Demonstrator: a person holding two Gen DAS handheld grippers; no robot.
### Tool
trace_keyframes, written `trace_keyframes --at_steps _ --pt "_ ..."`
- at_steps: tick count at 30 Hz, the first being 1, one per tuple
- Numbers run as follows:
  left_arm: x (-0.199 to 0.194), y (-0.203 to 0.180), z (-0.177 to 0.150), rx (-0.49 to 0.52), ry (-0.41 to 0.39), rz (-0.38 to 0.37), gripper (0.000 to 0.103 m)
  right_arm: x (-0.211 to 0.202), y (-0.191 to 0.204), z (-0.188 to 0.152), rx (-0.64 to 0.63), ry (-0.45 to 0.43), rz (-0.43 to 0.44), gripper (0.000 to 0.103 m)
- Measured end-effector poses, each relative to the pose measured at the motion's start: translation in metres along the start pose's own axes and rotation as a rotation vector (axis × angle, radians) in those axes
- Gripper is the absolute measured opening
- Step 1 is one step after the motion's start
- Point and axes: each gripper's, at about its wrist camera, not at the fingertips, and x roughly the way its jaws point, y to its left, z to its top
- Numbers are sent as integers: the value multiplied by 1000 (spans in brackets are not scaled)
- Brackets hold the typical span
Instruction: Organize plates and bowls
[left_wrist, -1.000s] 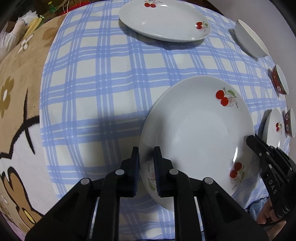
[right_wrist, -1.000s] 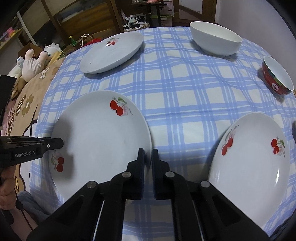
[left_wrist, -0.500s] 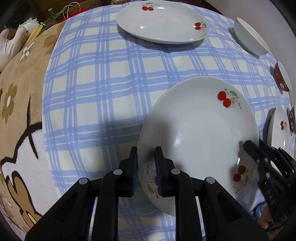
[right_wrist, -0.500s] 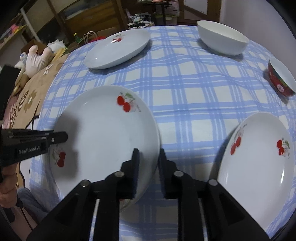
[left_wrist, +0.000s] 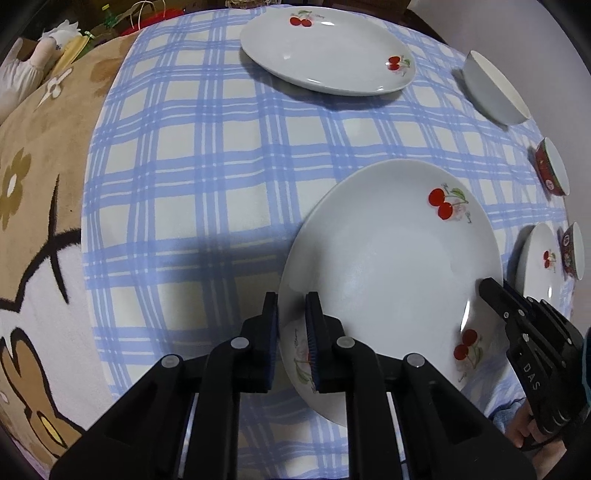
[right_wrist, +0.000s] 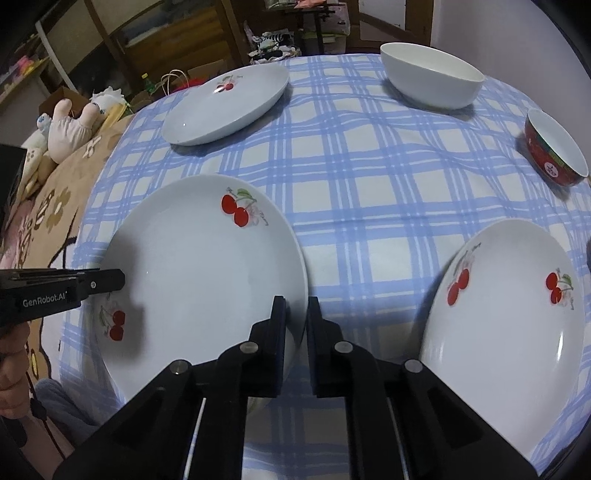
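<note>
Evidently the step in hand is a two-handed grasp on the nearest cherry plate (left_wrist: 388, 266), ahead of lifting it onto another plate.

From the left wrist view, the left tongs (left_wrist: 291, 332) straddle the plate's near-left rim, one pad under the edge and one over it, and they are closing on it; the pads look to be pressing the rim. The right tongs (left_wrist: 491, 291) reach in from the far right and meet the opposite rim. That side of the plate appears raised slightly off the checked surface (left_wrist: 207, 177). A second cherry plate (left_wrist: 328, 55) lies well apart at the far side, a white bowl (left_wrist: 495, 92) and a red bowl (left_wrist: 552, 171) sit along the right edge, and a third cherry plate (left_wrist: 539, 258) with another red bowl (left_wrist: 572, 254) just beside it shows at the right.

From the right wrist view, the right tongs (right_wrist: 295, 325) are closing over the plate's (right_wrist: 199, 266) right rim, which stands between the pads, and they seem clenched on it. The left tongs (right_wrist: 110, 280) hold the opposite edge.

Next, a level, even lift by both hands seems called for, then carrying the plate over to another cherry plate (right_wrist: 506, 306) near it, with care not to let the smooth rim slip.
</note>
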Motion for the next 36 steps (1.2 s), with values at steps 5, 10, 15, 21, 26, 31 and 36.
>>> trace_keyframes --at_steps 5,10,15,21,26,31,36 --pt "-11 1 -5 11 -31 -48 14 -5 -7 1 19 -9 14 11" --pt "-24 -5 -11 50 -65 -62 14 -17 -13 -2 46 -32 28 11" --pt "-28 -10 -12 64 -69 -73 14 -29 -17 -2 63 -50 38 10" --pt "-32 -19 -10 93 -86 -67 14 -39 -20 -2 53 -49 35 9" --pt "-38 -31 -9 132 -105 -75 14 -50 -29 0 69 -61 19 9" --pt "-45 -43 -5 130 -106 -110 14 -65 -42 2 95 -69 18 8" --pt "-51 -64 -4 152 -103 -114 14 -83 -54 2 93 -78 -12 8"
